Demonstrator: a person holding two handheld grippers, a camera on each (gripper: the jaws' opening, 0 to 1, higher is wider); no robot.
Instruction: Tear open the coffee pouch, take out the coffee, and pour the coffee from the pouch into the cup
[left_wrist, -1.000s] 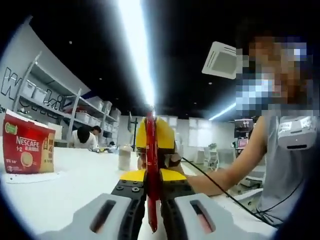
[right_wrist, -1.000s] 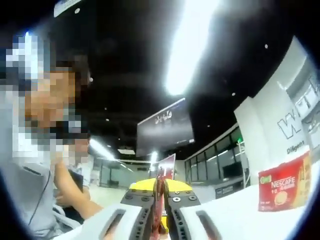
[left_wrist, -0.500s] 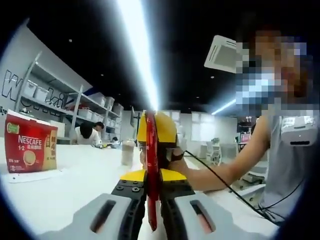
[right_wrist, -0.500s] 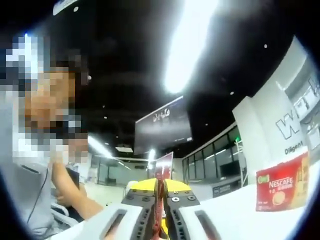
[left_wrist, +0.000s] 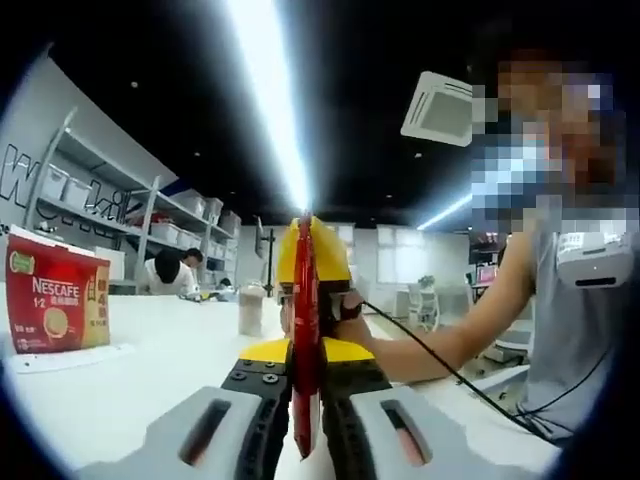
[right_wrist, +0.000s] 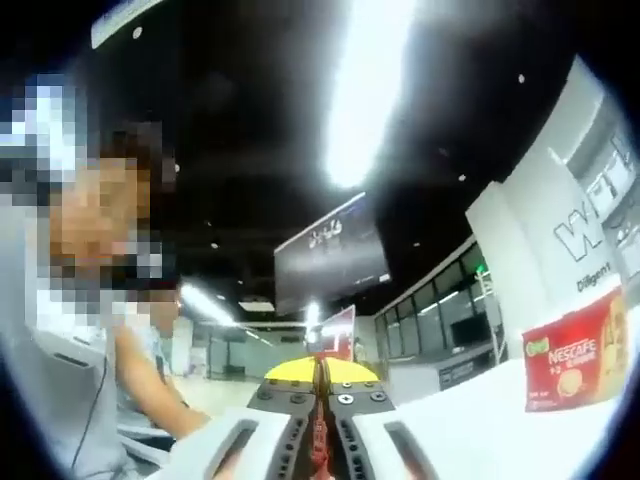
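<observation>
- Left tool (left_wrist: 305, 395): raised above the tabletop (left_wrist: 150, 370) and angled upward toward the ceiling; its jaws are pressed together on the red coffee pouch (left_wrist: 304, 330), which stands edge-on between them and rises past the tips.
- Right tool (right_wrist: 321, 405): also tilted up, jaws closed tight on the same pouch, seen here as a thin red strip running between them and ending at a red flap above the tips.
- In the left gripper view, the yellow-and-black front of the right tool sits directly behind the pouch, facing the camera, with the person's hand (left_wrist: 345, 315) gripping it and a black cable trailing from it.
- The person's bare arm (left_wrist: 440, 335) reaches in from the right; grey sleeveless top at the edge.
- A red Nescafe box (left_wrist: 55, 305) stands on the tabletop well off to the left, apart from both tools.
- A pale cup (left_wrist: 250, 310) stands on the tabletop farther back, just left of the pouch in that view.
- Behind: wall shelving (left_wrist: 110, 205) with storage bins and a seated person (left_wrist: 170, 275) at the far end.
</observation>
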